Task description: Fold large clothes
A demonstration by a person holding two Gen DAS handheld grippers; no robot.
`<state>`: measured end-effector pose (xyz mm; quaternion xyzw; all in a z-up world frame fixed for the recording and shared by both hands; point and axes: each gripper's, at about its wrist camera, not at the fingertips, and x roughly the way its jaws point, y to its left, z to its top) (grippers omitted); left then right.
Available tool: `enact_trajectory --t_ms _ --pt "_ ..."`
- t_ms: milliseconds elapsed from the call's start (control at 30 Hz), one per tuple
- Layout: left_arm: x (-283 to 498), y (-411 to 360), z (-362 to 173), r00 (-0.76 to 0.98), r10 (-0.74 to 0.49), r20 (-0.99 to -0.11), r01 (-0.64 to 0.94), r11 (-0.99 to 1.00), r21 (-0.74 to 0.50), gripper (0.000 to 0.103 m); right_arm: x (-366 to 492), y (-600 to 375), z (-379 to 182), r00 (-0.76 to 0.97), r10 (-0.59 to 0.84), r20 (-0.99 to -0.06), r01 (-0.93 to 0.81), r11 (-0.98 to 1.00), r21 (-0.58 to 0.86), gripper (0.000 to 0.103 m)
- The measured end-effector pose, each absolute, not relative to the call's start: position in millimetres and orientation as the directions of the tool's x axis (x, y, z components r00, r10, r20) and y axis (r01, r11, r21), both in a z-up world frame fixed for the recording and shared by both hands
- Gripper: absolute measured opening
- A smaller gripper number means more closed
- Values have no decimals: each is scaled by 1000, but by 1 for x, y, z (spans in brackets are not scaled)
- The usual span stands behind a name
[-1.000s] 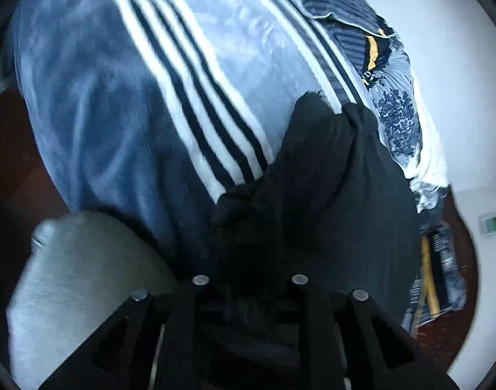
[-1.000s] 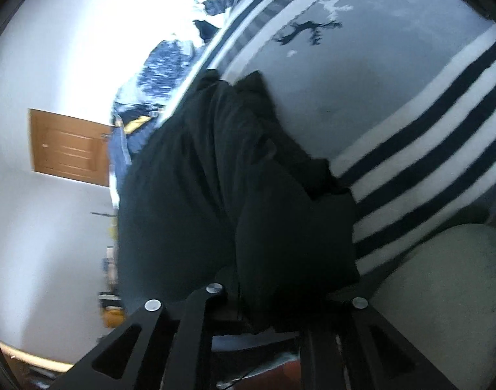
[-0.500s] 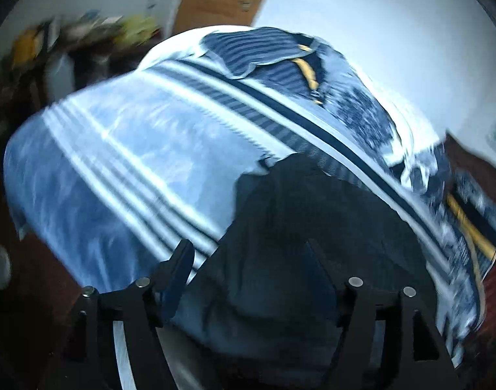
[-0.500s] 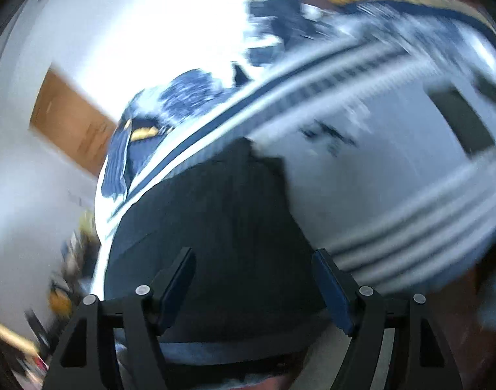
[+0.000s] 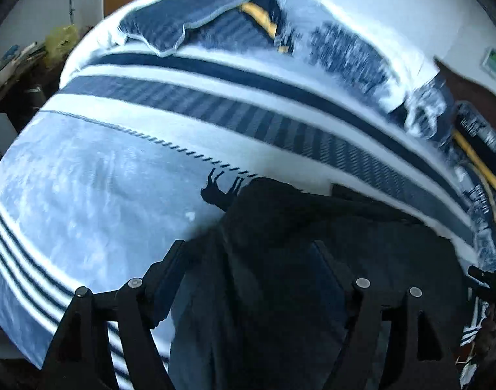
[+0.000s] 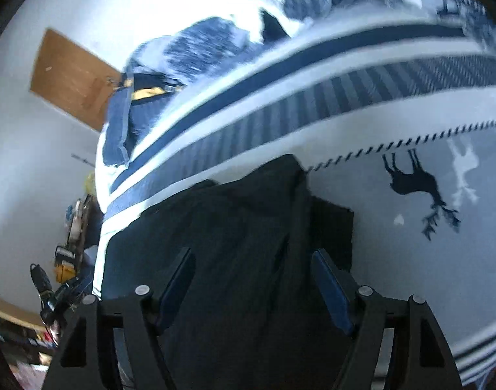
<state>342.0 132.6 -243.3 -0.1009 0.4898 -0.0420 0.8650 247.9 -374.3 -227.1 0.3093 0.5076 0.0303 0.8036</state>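
Observation:
A large black garment (image 5: 313, 227) lies spread on the striped blue-grey blanket (image 5: 101, 188) of a bed. My left gripper (image 5: 251, 276) hovers above the garment's near part; its jaws are opening and the pads touch no cloth. In the right wrist view the same black garment (image 6: 241, 221) lies on the blanket (image 6: 410, 123), with a folded flap along its right side. My right gripper (image 6: 253, 279) hangs over it. Its jaws are closing but still stand wide apart, and nothing is pinched between the blue pads (image 6: 329, 286).
Crumpled blue, white and yellow bedding (image 5: 248, 16) is heaped along the far side of the bed. A wooden door (image 6: 72, 78) stands in the white wall behind. Cluttered furniture (image 5: 23, 61) sits beside the bed. A deer motif (image 6: 413, 188) marks the blanket next to the garment.
Both grippers were shut on bunched black cloth a second ago. They have let go, opened wide and drawn back and up. The garment now lies flat on the blanket.

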Motion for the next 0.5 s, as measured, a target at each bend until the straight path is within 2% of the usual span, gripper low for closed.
enact_trajectory --t_ms 33,67,100,133,167,200,233,300,367,500 --pt "353 133 -251 499 -174 -849 -32 975 -218 77 260 -378 -239 460 352 -815 292 807 514 52" --pt "363 133 -259 479 -178 -860 -36 974 -222 75 270 -381 -247 444 346 -827 313 805 505 48" --pt "368 134 -265 466 -184 -865 -43 972 -230 62 280 -384 -255 427 351 -833 325 801 504 44" --pt "372 135 -271 449 -211 -868 -48 964 -260 39 289 -386 -265 414 364 -834 335 791 511 40" --pt "374 135 -275 435 -243 -867 -46 956 -291 26 293 -387 -270 409 383 -828 338 779 528 37" --pt "373 136 -276 438 -272 -857 -38 947 -320 7 298 -387 -275 403 422 -812 327 763 558 23" --pt "372 135 -274 457 -279 -845 -29 944 -328 5 300 -386 -275 404 431 -807 321 759 567 5" --pt "368 140 -260 511 -264 -818 -25 947 -321 2 297 -386 -262 433 394 -811 315 777 545 3" --pt "362 148 -238 589 -290 -754 -7 931 -364 2 287 -391 -239 502 367 -783 302 774 556 2" --pt "373 139 -215 643 -236 -729 -15 947 -320 2 281 -390 -202 578 304 -757 276 800 533 2"
